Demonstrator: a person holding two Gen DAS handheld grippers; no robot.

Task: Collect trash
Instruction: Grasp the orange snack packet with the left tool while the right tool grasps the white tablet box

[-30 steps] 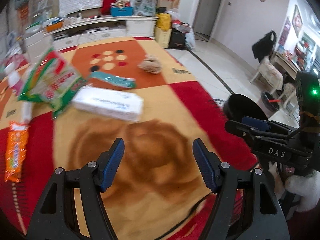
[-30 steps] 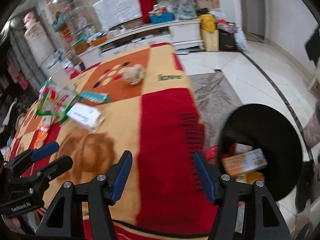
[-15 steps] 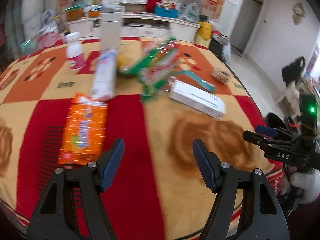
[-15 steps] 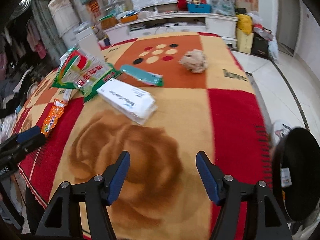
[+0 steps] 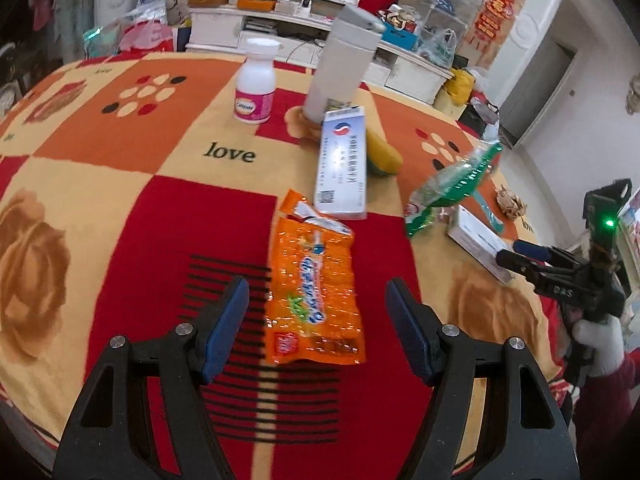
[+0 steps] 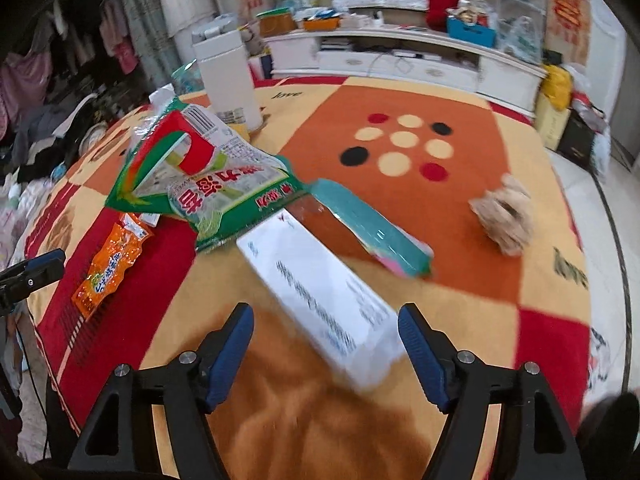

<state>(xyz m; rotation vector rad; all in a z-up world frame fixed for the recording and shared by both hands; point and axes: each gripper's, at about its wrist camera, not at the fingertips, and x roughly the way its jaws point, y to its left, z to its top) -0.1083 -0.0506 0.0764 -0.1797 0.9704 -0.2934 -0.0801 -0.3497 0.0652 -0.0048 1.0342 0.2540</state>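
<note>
Both grippers gape empty — left gripper [image 5: 316,320] over the orange wrapper [image 5: 314,284], light, crinkly, slippery, best pinched across its flat middle — right gripper [image 6: 325,344] over the white box [image 6: 320,296].

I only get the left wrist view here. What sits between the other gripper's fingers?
Observer: The right gripper is open over the near end of a white box, not touching it.
Operator: Anything beside that box I can't make out?
Observer: A teal wrapper lies flat along its far side.
Operator: And that green bag, what's on it?
Observer: The green bag has a red and white panel on its face, and one edge overlaps the box's far end.
</note>
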